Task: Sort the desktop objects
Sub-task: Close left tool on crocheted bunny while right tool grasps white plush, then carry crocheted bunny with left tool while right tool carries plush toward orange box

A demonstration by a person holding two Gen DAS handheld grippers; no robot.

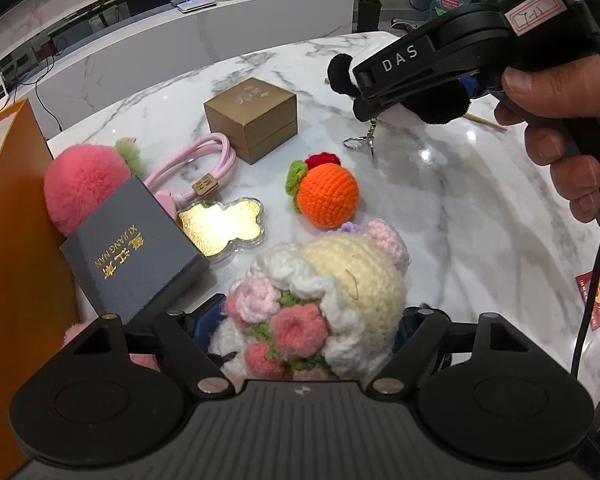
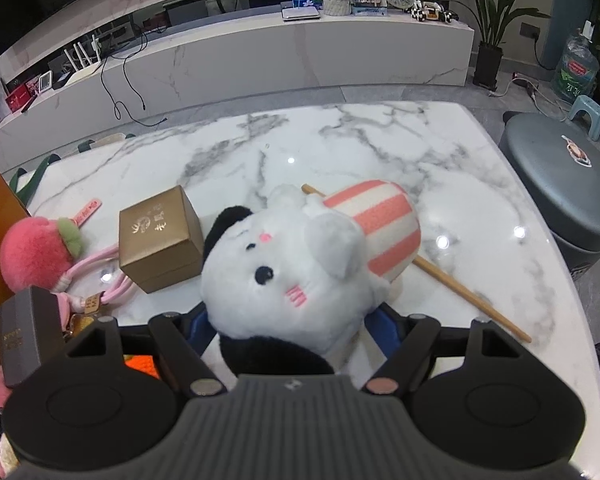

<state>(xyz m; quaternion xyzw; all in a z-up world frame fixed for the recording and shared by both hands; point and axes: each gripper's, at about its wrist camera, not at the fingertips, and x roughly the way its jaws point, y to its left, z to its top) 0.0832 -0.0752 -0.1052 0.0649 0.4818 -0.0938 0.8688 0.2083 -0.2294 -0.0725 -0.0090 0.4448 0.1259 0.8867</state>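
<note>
My left gripper (image 1: 300,332) is shut on a cream crochet doll with pink roses (image 1: 324,300), held just above the marble table (image 1: 440,200). My right gripper (image 2: 292,328) is shut on a white plush cat with black ears and a pink-striped body (image 2: 296,264); the same gripper (image 1: 412,80) shows from the side in the left wrist view, above the table's far right, the plush's key ring (image 1: 358,142) dangling. On the table lie a crochet orange (image 1: 326,194), a gold box (image 1: 252,118), a pink cable (image 1: 196,168), a gold butterfly case (image 1: 220,224), a grey box (image 1: 132,256) and a pink pompom (image 1: 82,188).
An orange box wall (image 1: 8,240) stands at the left edge. A wooden stick (image 2: 468,296) lies right of the plush. A red paper (image 1: 598,296) lies at the table's right edge. A grey round stool (image 2: 564,188) stands beyond the right table edge.
</note>
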